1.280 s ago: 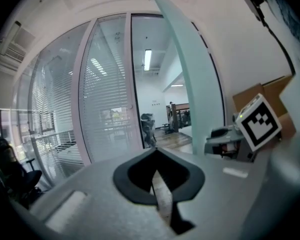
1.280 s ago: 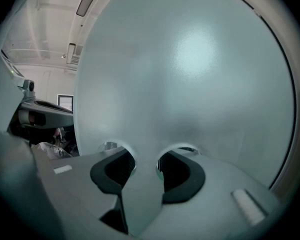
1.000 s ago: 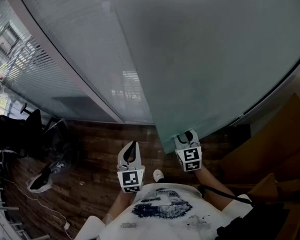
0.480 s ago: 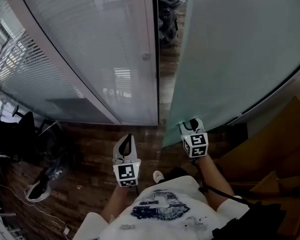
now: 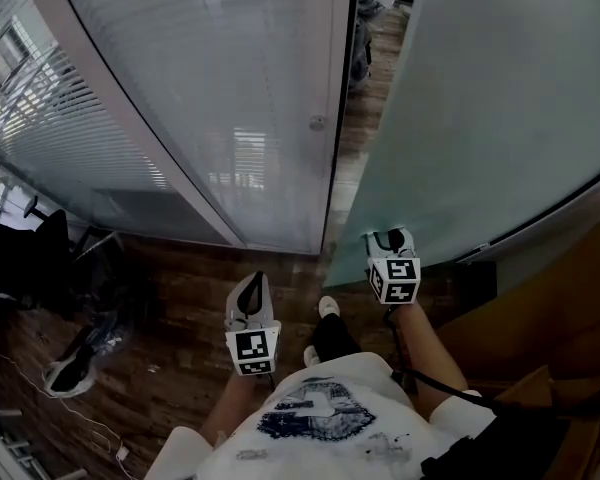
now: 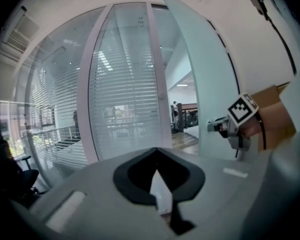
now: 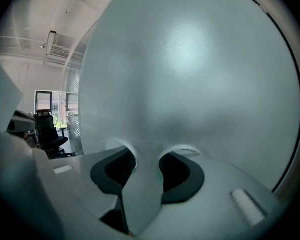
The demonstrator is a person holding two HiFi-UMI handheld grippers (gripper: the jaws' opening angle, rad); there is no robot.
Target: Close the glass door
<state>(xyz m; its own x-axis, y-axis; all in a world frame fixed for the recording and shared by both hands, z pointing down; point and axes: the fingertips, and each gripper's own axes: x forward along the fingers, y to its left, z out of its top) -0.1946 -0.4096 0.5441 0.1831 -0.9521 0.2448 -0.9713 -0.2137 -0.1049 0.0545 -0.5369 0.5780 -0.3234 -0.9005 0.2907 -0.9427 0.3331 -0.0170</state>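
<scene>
The frosted glass door (image 5: 480, 98) fills the upper right of the head view, and its free edge runs down to my right gripper (image 5: 385, 240). In the right gripper view the door's edge (image 7: 190, 74) passes between the two dark pads, and the right gripper (image 7: 147, 159) is shut on it. My left gripper (image 5: 252, 290) hangs lower left of the door, apart from it, shut and empty. The left gripper (image 6: 159, 171) view looks at the doorway, with the door (image 6: 210, 94) and the right gripper (image 6: 215, 126) at its right.
A white frame post (image 5: 335, 118) and a fixed glass wall with blinds (image 5: 210, 98) stand left of the narrow doorway gap (image 5: 365, 88). An office chair (image 5: 40, 258) and a bag (image 5: 75, 353) are on the wood floor at left. Cardboard boxes (image 5: 540, 308) stand at right.
The right gripper and the door's edge have shifted right in the head view. The frame post and the doorway gap have come into sight. The left gripper has moved slightly left.
</scene>
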